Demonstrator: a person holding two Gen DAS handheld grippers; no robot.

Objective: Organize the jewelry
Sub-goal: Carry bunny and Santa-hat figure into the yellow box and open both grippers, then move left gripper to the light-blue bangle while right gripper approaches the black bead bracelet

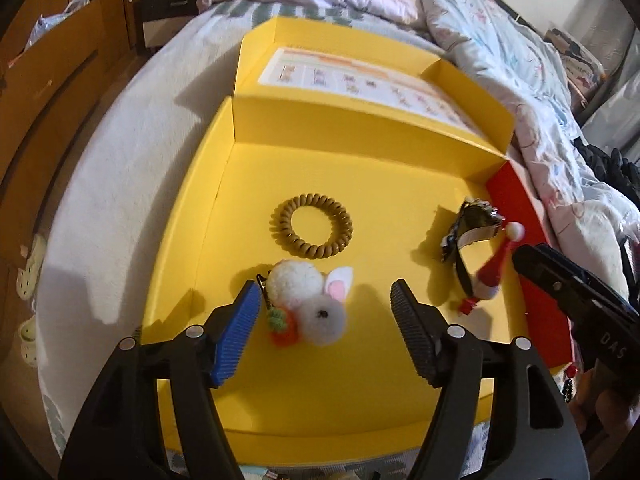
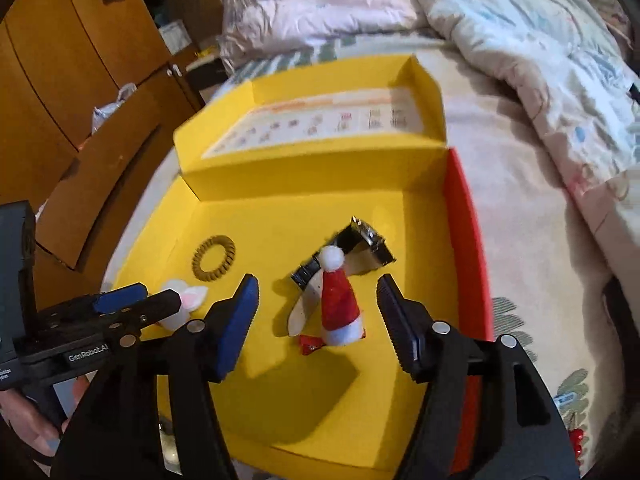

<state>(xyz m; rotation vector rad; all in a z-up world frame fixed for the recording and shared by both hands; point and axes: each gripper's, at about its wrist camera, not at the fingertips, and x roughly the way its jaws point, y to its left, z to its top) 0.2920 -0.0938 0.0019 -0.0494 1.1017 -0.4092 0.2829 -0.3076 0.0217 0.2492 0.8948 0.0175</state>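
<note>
Red felt Santa-hat clip (image 2: 340, 304) lies in the yellow box (image 2: 280, 400), dead ahead at 12 o'clock of the right gripper (image 2: 318, 316), jaws spread and empty. Long axis runs 12-to-6. Left gripper (image 1: 324, 320), also spread, sits by the bunny pom-pom (image 1: 308, 296).

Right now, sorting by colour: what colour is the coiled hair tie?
Mustard-tan coiled hair tie; left wrist view.

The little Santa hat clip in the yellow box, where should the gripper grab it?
Probably pinch the Santa hat clip across its red cone, coming from above with the right gripper, whose open fingers already stand on either side. The cone is narrow and soft; its tip lies over the watch, so lift gently.
</note>
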